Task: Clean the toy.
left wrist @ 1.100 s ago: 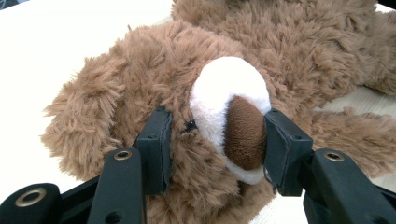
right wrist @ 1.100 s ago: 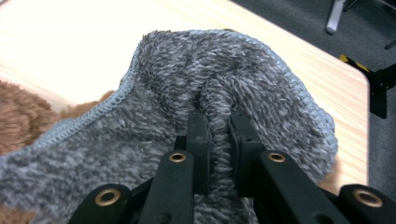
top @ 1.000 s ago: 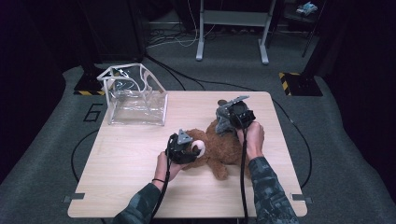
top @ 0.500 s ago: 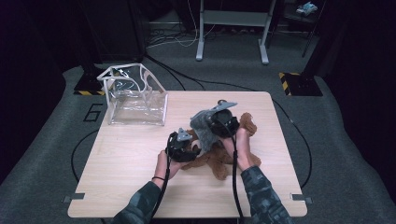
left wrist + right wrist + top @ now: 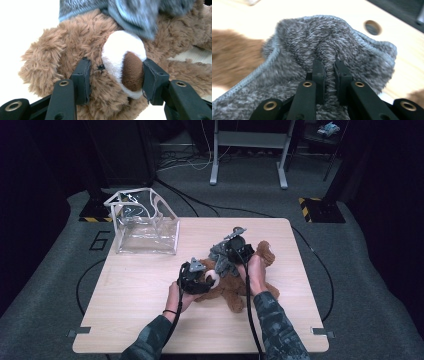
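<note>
A brown plush teddy bear (image 5: 235, 285) lies on the wooden table (image 5: 140, 310). My left gripper (image 5: 196, 276) is shut on the bear's head (image 5: 82, 50), one pad beside the eye and the other against the brown nose of the white snout (image 5: 122, 53). My right gripper (image 5: 231, 251) is shut on a fold of grey knitted cloth (image 5: 324, 42), which it holds over the bear's head and upper body. In the left gripper view the grey cloth (image 5: 135, 15) hangs over the top of the head.
A clear plastic bag with white handles (image 5: 145, 222) stands upright at the table's far left. The bear's legs (image 5: 262, 254) stretch toward the right side. A round hole (image 5: 372, 27) is in the tabletop beyond the cloth. Dark floor with cables surrounds the table.
My right gripper has carried the grey cloth leftward and down, from over the bear's far side to above its head. The left gripper has kept its hold on the head.
</note>
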Available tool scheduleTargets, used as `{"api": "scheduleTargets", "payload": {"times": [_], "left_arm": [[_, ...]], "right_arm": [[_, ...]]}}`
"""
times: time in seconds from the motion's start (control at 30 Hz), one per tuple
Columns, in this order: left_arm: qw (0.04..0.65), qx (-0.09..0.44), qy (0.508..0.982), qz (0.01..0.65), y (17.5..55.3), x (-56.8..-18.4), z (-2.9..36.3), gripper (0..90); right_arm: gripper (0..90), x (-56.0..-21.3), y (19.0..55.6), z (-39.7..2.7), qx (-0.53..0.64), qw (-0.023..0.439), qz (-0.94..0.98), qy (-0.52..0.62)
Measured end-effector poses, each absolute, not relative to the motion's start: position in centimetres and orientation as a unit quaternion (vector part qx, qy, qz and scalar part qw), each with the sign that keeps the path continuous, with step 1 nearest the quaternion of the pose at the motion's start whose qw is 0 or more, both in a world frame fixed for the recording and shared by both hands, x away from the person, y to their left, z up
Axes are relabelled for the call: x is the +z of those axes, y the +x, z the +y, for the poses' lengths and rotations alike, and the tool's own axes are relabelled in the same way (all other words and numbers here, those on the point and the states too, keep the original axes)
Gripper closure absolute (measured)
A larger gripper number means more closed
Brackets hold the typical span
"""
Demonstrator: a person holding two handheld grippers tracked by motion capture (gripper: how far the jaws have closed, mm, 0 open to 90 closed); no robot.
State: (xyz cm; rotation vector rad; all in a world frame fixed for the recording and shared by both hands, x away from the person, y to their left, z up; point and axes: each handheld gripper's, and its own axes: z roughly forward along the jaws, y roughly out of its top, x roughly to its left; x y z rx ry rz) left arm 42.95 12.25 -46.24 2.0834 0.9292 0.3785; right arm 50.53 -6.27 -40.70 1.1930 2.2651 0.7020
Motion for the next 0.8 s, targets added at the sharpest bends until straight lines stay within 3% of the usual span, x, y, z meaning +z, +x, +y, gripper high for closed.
{"api": "scheduleTargets", "payload": {"times": [0.17,0.27,0.47,0.8], "left_arm": [[0.405,0.148,0.823,0.370,42.9,-46.2,12.2,47.4],[0.404,0.147,0.823,0.371,43.0,-46.2,12.2,47.2],[0.400,0.147,0.825,0.372,43.0,-46.1,12.2,47.0],[0.400,0.148,0.826,0.369,42.7,-46.3,12.2,47.0]], "right_arm": [[81.5,-39.1,51.3,-8.3,0.254,0.267,0.802,0.471],[81.4,-37.1,50.2,-10.1,0.296,0.254,0.786,0.480],[81.4,-34.3,47.1,-13.2,0.311,0.277,0.772,0.480],[81.0,-38.9,48.1,-12.9,0.248,0.223,0.809,0.483]]}}
